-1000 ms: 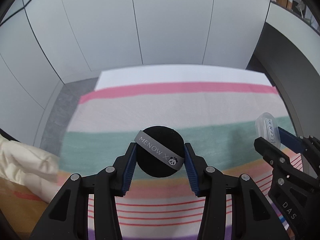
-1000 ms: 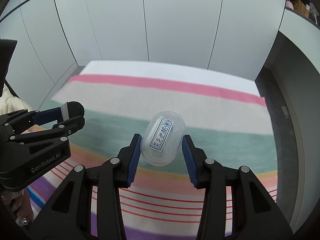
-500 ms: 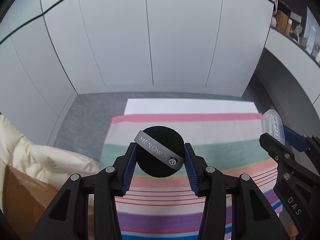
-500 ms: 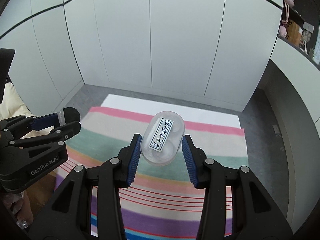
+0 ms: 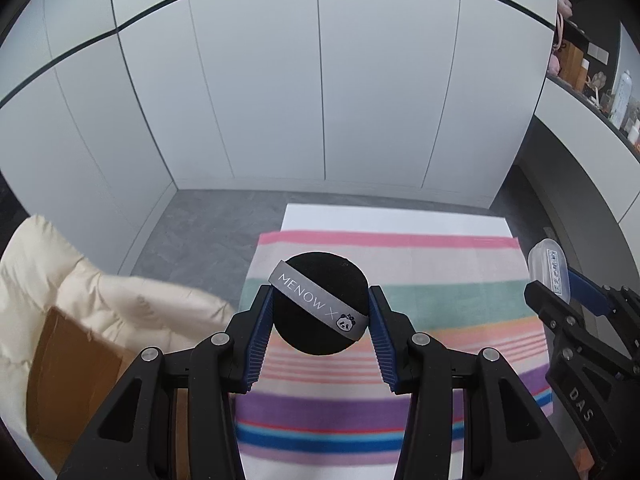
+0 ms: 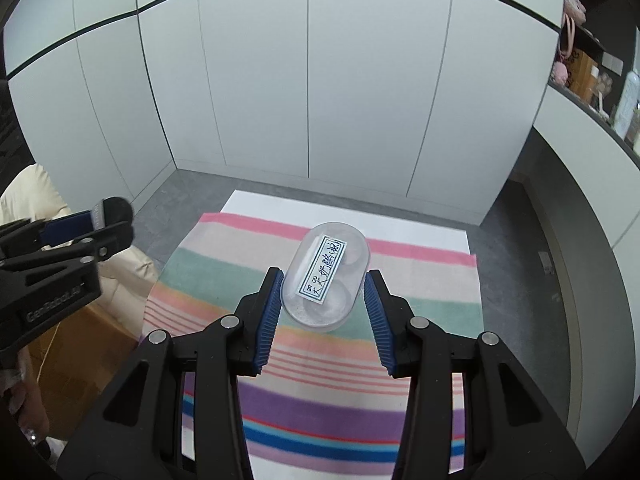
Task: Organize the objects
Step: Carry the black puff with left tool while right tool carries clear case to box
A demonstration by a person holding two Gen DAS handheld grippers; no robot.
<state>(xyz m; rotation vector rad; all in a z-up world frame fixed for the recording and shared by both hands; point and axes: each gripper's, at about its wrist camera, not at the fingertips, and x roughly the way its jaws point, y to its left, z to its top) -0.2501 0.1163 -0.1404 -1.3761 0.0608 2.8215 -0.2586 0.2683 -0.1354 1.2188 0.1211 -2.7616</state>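
Pads (image 5: 259, 340) of the left gripper (image 5: 320, 320) press on both sides of a round black powder puff (image 5: 320, 304), holding it up in the air above the striped cloth (image 5: 440, 300). The puff stands on edge with its flat face toward the camera; a grey ribbon (image 5: 318, 302) printed "MENOW X" with a small panda crosses that face on a slant, high at the left and low at the right.

The right gripper (image 6: 322, 312) is closed on a clear plastic case (image 6: 324, 276), oval in outline, also held off the cloth. Its blue fingers (image 6: 269, 316) clamp the near end of the case, and the long axis runs away from the camera, leaning toward the far right. A white label (image 6: 322, 272) with handwritten characters lies along that same axis, and two round hollows show through the clear lid.

In the left view the right gripper sits at the right edge, the case poking up past its tips; in the right view the left gripper sits at the left edge with the puff seen edge-on.

Below both lies the cloth, banded in pink, beige, green, orange, purple and blue, over a white table top (image 6: 280, 204). Left of the table are a cream padded garment (image 5: 60, 280) and a brown cardboard box (image 5: 68, 368). Grey floor (image 5: 208, 220) and white cabinet doors (image 5: 320, 80) lie beyond, with a cluttered shelf (image 6: 592, 76) at the far right.
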